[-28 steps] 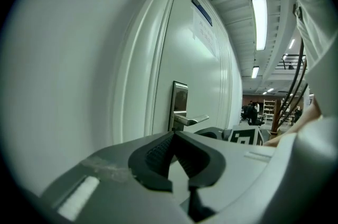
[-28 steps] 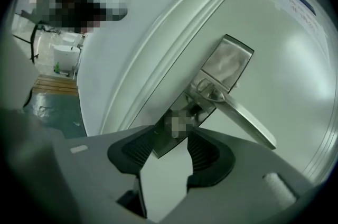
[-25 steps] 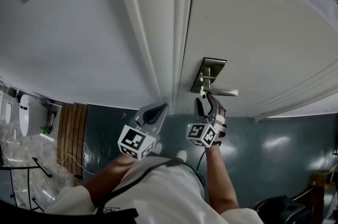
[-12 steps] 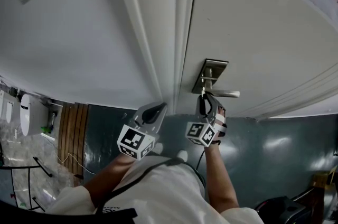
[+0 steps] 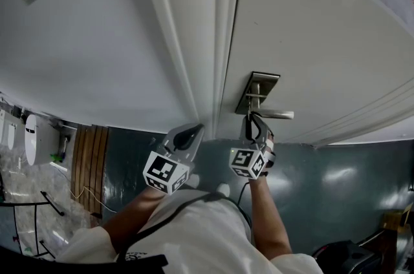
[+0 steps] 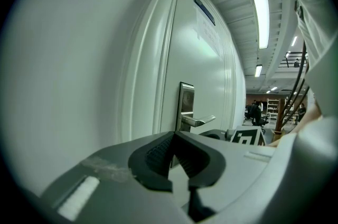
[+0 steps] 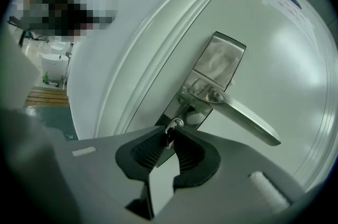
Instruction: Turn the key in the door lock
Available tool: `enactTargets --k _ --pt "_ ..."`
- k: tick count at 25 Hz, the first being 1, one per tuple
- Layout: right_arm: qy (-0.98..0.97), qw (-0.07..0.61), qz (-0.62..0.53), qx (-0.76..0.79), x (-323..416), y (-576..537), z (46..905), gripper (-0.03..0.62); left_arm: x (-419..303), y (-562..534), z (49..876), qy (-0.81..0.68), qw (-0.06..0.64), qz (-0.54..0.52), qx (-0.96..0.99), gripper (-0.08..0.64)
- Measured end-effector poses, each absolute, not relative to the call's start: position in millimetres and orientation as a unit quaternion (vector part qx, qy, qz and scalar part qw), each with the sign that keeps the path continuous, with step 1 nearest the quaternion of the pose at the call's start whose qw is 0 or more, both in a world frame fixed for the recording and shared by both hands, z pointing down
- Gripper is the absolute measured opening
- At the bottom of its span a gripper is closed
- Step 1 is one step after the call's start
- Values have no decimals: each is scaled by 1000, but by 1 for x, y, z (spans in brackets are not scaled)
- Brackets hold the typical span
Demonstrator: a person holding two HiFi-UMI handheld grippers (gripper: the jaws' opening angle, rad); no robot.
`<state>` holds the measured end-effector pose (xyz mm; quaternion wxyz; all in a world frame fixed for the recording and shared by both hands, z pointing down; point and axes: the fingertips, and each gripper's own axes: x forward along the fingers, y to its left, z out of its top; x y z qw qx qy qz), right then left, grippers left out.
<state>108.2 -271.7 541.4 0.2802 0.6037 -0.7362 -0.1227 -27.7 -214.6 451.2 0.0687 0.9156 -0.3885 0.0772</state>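
**Right claw closing on the key; turn not yet begun**

Right claw: the jaws are closing, with the key between their tips. The pads look to be just meeting the sides of its head.

The key stands in the lock plate, just below the lever handle, which runs off to the right. Plate and handle sit near the left edge of the door.

Left claw: the jaws are pressed together on nothing. We hold it to the left of the lock, in front of the door frame, and it takes no part.

Step in hand, as we judge it: securing the grip on the key.

The next move calls for:
- a firm pinch first;
- then a roll of the wrist about the key's own line;
- no sideways push, or the pads may slip off the small head.
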Motion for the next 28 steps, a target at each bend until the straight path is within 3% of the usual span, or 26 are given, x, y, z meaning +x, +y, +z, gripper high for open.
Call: enactTargets --k 4,8,11,21,26,28 --pt "-740 288 -127 594 105 -271 543 61 -29 -215 451 -390 69 77 915 5" --pt "-778 241 -68 577 96 -265 550 169 -30 -215 452 -390 70 77 915 5" --pt "-793 147 33 590 103 -258 548 199 -29 -214 452 -390 70 77 915 5" --pt "-725 -296 416 463 121 -258 541 209 -30 -208 452 -391 68 78 915 5" --pt "-678 -388 481 398 128 -265 548 200 -33 -205 454 -394 69 79 913 5" --pt "-670 -401 490 388 131 -266 549 164 -34 -204 454 -395 69 79 913 5"
